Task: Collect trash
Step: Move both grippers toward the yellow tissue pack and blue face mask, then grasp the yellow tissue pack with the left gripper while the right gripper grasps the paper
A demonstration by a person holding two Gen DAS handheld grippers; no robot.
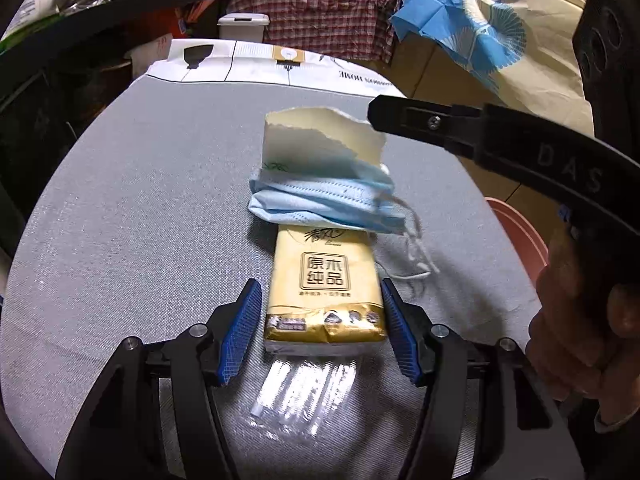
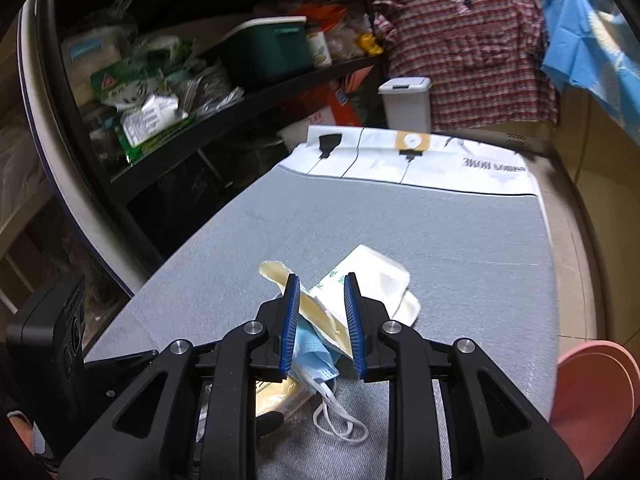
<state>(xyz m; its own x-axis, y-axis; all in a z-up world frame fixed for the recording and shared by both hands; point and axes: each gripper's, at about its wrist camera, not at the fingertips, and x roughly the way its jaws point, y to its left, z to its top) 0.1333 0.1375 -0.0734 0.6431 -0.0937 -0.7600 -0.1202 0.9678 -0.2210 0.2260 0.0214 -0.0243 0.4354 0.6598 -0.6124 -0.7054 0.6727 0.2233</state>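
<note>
Clear wrapper point(image 1: 304, 388): nearest of all, a crinkled bit of see-through plastic lies flat on the grey tabletop point(image 1: 120, 220), right between the arms of the left gripper point(image 1: 322, 332).
Left gripper: its blue-padded fingers point(image 1: 242, 332) are spread wide, one on each side of the near end of the tissue pack point(image 1: 324, 288); a sliver of gap shows on both sides, so they straddle it without pinching.
Tissue pack: a yellow and gold packet, lying lengthwise away from the left gripper, its far end tucked under the face mask point(image 1: 324, 204).
Face mask: pale blue, crumpled, draped across the pack, with its white ear loops point(image 1: 416, 256) trailing onto the cloth at the right side.
Torn paper packet point(image 1: 320, 140): cream-white with a ragged top edge, standing up just behind the mask.
Right gripper point(image 2: 322, 324): it hangs over the same heap from the other side, fingers point(image 2: 290, 324) parted, the mask and the cream packet showing in the gap; I cannot tell whether the pads touch either one.
Pink bin point(image 2: 596, 396): off the table's right edge, low down.
White lidded bin point(image 2: 406, 102): on the floor beyond the table's far end, in front of a hanging plaid shirt point(image 2: 464, 52).
Shelves point(image 2: 168, 80): to the left, crammed with bags and a green box.
</note>
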